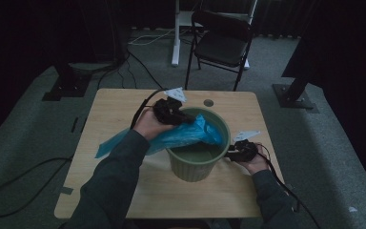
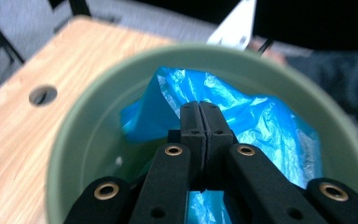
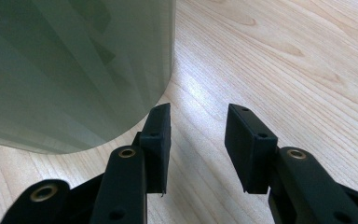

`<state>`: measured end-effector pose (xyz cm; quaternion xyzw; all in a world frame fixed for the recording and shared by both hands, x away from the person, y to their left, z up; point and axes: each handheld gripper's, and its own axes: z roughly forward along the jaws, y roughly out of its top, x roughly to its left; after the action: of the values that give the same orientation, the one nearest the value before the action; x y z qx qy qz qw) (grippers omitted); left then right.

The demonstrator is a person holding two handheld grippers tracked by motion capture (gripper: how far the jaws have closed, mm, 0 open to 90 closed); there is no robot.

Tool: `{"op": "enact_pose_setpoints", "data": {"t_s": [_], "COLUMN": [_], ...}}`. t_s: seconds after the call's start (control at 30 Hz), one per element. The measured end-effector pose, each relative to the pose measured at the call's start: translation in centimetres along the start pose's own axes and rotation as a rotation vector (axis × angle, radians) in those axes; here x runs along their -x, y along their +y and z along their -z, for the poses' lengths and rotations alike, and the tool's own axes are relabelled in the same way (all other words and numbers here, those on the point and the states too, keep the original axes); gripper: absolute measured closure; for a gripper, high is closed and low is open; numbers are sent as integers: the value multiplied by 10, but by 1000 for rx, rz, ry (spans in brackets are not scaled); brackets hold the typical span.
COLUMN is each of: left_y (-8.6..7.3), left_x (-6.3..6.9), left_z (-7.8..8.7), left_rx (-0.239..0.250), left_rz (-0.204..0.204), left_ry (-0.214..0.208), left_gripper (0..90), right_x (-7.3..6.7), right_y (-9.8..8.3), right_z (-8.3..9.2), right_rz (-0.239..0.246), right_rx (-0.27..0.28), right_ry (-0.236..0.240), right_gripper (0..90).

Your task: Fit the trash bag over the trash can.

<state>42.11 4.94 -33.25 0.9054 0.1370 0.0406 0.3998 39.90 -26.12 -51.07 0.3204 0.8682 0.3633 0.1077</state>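
Lining comes first: the left gripper (image 2: 200, 122), jaws pinched shut on the blue plastic bag (image 2: 261, 126), should push it deeper into the green bin (image 1: 177, 164) on the worktop (image 1: 124, 102), while the right gripper (image 3: 198, 142), open and empty, rests beside its wall.

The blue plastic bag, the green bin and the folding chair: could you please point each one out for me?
Blue plastic bag (image 1: 181, 136), high view, crumpled middle.
Green bin (image 1: 190, 168), high view, outer wall.
Folding chair (image 1: 221, 47), high view, seat.

Recording studio — black curtains (image 1: 24, 28), stand bases (image 1: 295, 95).
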Motion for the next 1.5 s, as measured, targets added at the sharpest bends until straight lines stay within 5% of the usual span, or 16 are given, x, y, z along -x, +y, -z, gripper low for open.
{"op": "enact_pose_setpoints", "data": {"t_s": [0.07, 0.2, 0.5, 0.8, 1.0, 1.2, 1.5], "left_y": [0, -3, -15, -63, -101, -125, -141], "left_x": [1, 1, -4, -16, -25, -37, -55], "left_z": [-10, -14, 33, 78, 98, 98, 82], "left_rx": [-29, -11, 96, 170, 202, 254, 185], "left_rz": [1, 23, 61, 146, 199, 220, 279], "left_ry": [6, 20, 74, 165, 178, 114, 70], "left_gripper": [884, 788, 655, 599, 562, 452, 394], "right_x": [0, 0, 1, 0, 0, -1, 0], "right_y": [0, -1, -2, -3, -4, -3, -4], "right_z": [0, 2, 3, 3, 3, 1, 3], "right_rz": [0, -1, -5, -10, -10, -5, -11], "right_rx": [0, 4, 3, 1, -4, -8, -2], "right_ry": [-1, -2, -5, -6, -5, -4, -4], "right_gripper": [604, 604, 603, 602, 601, 600, 598]}}
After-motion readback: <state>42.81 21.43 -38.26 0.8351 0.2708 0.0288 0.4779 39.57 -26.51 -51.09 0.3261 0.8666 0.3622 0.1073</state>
